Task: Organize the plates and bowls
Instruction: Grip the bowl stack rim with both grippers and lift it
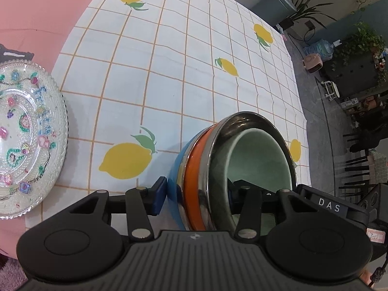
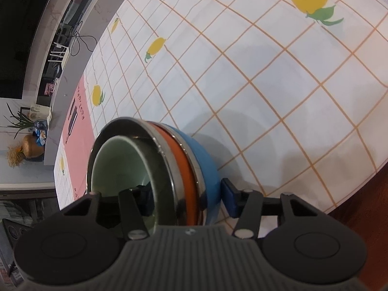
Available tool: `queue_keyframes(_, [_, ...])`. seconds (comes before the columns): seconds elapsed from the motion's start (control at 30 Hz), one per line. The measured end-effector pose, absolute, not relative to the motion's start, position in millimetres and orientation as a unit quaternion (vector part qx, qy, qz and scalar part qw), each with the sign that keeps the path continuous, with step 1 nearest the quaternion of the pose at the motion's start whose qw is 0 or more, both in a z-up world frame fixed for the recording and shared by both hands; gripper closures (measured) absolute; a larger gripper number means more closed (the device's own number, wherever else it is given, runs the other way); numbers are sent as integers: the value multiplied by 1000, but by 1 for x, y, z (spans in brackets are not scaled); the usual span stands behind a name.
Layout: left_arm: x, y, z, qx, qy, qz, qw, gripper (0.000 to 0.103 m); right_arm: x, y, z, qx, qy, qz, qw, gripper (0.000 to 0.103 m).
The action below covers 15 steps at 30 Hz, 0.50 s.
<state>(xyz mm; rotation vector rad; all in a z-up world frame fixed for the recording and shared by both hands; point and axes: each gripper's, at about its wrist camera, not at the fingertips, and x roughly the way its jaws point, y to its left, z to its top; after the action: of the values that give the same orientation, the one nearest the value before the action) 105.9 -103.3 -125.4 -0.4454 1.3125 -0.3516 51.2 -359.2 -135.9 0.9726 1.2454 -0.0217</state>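
Observation:
A nested stack of bowls (image 1: 194,160) stands on the lemon-print tablecloth: blue outermost, then orange, then steel, with a pale green bowl (image 1: 257,160) innermost. My left gripper (image 1: 196,195) is shut on the stack's near wall, one pad against the blue side and the other finger inside the green bowl. From the opposite side my right gripper (image 2: 186,196) clamps the same stack (image 2: 203,150), with its outer pad on the blue wall and its inner finger in the green bowl (image 2: 116,167). A clear glass plate (image 1: 24,140) with painted flowers lies to the left, apart from both grippers.
The tablecloth (image 1: 169,72) stretches ahead, with a pink cloth (image 1: 36,12) under the glass plate. The table's edge (image 1: 298,111) drops to a floor with dark chairs and plants. In the right wrist view the table ends at the lower right (image 2: 351,198), and a counter runs at the left.

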Motion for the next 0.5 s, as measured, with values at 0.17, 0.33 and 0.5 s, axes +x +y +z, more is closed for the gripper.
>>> queue_keyframes(0.17, [106,-102,-126,-205,598,-161,758,50,49,-360,-134,436,555,-9,708,53])
queue_keyframes(0.33, [101,-97,-125,-209,595,-163,758,50,48,-359,-133,428,555,-3,714,53])
queue_keyframes(0.5, [100,-93,-121,-211,589,-166,763,50,50,-355,-130,421,553,1,718,53])
